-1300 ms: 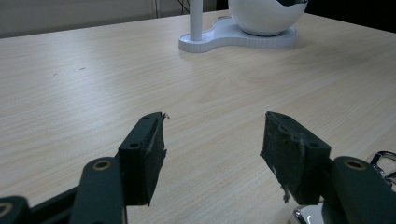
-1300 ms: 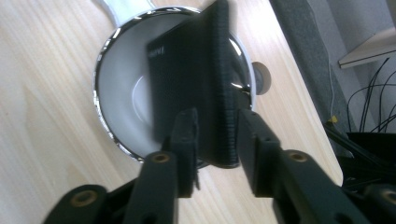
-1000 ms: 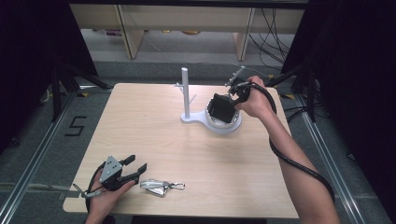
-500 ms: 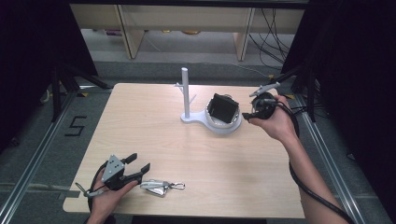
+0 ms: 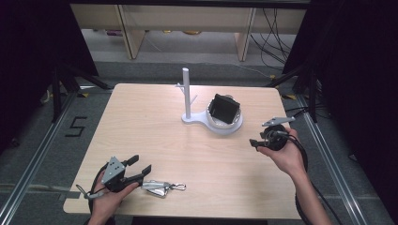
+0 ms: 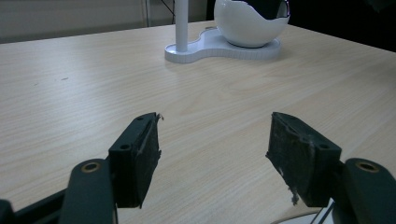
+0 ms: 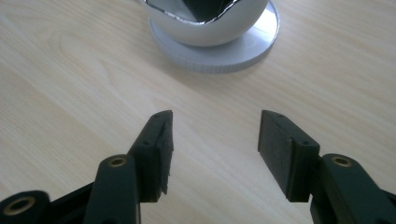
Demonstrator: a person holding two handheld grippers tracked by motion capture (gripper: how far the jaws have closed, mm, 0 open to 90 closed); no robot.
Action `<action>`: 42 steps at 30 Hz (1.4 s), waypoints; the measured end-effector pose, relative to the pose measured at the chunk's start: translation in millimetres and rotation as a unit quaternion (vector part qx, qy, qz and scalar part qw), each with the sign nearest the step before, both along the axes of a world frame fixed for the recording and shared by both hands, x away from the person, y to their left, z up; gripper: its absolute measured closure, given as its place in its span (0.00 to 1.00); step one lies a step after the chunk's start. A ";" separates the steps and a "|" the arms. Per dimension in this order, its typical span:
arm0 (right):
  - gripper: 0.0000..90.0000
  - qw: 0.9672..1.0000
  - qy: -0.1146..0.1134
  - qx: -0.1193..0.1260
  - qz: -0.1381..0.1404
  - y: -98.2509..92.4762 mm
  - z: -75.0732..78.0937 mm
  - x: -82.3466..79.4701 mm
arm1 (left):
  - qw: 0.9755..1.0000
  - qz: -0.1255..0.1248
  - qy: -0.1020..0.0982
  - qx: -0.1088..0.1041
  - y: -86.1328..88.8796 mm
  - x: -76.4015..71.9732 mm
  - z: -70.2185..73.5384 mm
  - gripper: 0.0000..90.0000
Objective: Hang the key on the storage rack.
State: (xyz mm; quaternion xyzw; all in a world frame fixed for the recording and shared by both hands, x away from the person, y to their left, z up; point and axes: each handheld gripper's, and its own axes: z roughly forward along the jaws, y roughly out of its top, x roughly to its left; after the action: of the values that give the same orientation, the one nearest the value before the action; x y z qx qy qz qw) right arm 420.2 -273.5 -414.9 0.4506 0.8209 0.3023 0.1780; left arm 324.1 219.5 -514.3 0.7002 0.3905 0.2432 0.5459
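At the desk's (image 5: 141, 122) near left corner, the left gripper (image 5: 138, 169) rests with jaws released, nothing between them. A metal carabiner clip (image 5: 162, 187) lies just beside it by the near edge. Near the right edge, the right gripper (image 5: 256, 142) has just been closing slightly, empty, jaws apart, facing the white bowl stand (image 5: 220, 123) holding a black object (image 5: 224, 108).

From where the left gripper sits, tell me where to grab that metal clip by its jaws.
Probably take the metal clip across its broad silver body, not the thin ring end pointing right. It lies flat on the table, so come from above with the open left gripper, jaws straddling its narrow width.
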 end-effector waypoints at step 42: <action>0.56 0.995 0.023 0.089 -0.039 -4.4 -47.0 -31.1 | 0.929 -0.280 0.098 0.224 -51.5 24.1 38.0 0.56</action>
State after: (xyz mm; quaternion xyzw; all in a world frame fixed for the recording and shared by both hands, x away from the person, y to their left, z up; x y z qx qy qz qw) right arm 389.1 -277.9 -461.9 0.5032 0.7766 0.3562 0.1296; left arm 348.2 168.0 -476.4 0.9053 0.1657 0.0923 0.3801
